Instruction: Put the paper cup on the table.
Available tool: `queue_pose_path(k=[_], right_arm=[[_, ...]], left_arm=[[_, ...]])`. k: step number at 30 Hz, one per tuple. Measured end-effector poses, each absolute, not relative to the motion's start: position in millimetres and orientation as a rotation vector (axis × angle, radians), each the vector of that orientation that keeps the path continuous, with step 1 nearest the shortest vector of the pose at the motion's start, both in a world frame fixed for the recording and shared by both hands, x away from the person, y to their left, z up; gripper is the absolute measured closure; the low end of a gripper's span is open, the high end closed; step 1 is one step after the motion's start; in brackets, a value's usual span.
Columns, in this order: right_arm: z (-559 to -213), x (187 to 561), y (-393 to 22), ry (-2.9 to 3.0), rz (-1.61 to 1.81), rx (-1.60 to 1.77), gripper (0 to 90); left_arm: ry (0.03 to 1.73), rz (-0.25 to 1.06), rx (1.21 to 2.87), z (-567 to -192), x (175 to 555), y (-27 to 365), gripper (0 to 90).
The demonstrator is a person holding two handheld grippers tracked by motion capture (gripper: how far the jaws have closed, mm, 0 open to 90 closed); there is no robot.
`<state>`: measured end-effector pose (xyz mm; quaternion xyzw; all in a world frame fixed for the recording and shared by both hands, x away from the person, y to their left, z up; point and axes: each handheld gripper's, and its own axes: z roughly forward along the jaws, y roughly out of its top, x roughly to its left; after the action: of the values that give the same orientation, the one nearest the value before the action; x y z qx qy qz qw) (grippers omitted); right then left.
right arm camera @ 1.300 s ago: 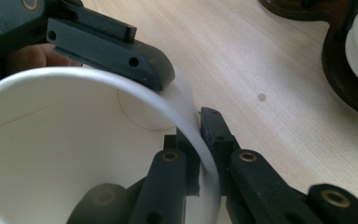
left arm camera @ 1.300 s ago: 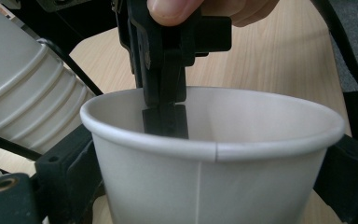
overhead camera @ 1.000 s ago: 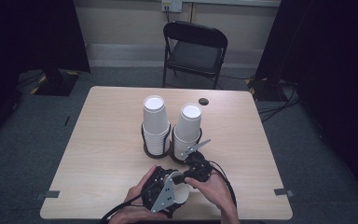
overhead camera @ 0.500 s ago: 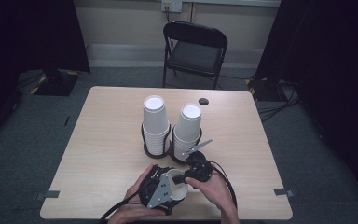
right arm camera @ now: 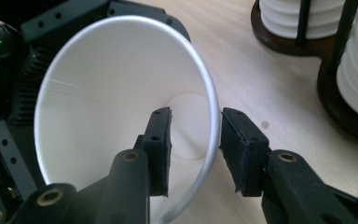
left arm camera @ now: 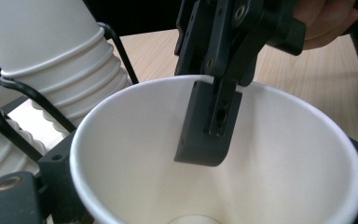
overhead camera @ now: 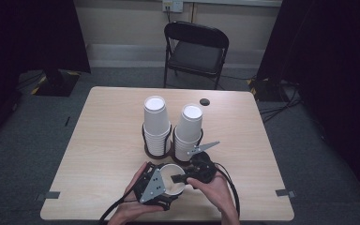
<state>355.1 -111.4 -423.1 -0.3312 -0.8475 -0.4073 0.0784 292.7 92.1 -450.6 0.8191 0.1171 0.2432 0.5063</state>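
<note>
High view is showing my left hand-held gripper clamping a single paper cup near the counter front edge. My right hand-held gripper has just been opening, jaws straddling the cup's rim without pinching. I am judging the cup pulled free of the 2 cup stacks; placing is remaining.

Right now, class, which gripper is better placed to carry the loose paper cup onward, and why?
Left. The left gripper cradles the paper cup around its body; the right gripper has just been opening, its jaws straddling the rim without pressing.
</note>
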Motion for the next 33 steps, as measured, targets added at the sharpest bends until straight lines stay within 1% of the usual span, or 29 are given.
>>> queue_pose_path(k=[2,17,23,31,33], right_arm=[[-422,355,-113,-2.541,-1.252,-1.001,58.2],[-423,351,-128,-2.445,-1.573,-1.06,46.6],[-425,348,-132,-2.465,-1.66,-1.079,39.4],[-428,342,-143,-2.393,-1.836,-1.115,35.7],[-429,341,-146,-2.383,-1.853,-1.141,33.2]], left_arm=[[0.296,0.584,1.966,-451,293,93,8.8],[0.412,0.567,1.891,-453,298,103,8.7],[0.434,0.561,1.874,-453,298,106,8.7],[0.494,0.561,1.833,-454,298,115,8.7],[0.507,0.561,1.819,-454,299,118,8.7]])
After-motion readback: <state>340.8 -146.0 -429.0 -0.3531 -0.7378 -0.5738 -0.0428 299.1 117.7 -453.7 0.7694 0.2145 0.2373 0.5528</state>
